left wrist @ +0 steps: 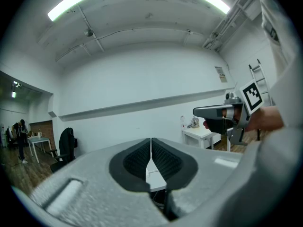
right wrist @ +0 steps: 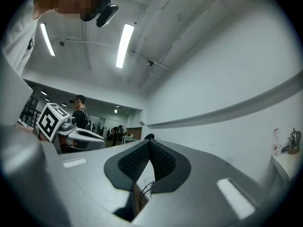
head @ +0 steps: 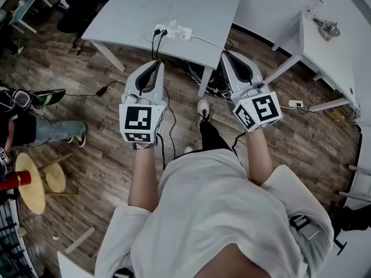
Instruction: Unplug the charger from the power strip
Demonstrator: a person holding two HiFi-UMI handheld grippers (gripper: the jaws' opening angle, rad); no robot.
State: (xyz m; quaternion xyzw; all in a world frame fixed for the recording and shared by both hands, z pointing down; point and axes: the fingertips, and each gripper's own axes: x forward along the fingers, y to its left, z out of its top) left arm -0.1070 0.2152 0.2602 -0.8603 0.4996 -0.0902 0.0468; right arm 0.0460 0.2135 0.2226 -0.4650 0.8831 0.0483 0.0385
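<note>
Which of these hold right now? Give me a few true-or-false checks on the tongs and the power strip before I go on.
1. The left tongs and the right tongs are both shut with nothing between them. True.
2. The white rectangular power strip lies on the white table, near its front edge. True.
3. Nothing is plugged into the power strip. False: black plugs sit in it, their cables running down off the edge.
4. The right tongs touch the power strip. False: both tongs are held apart from it, nearer the person.
</note>
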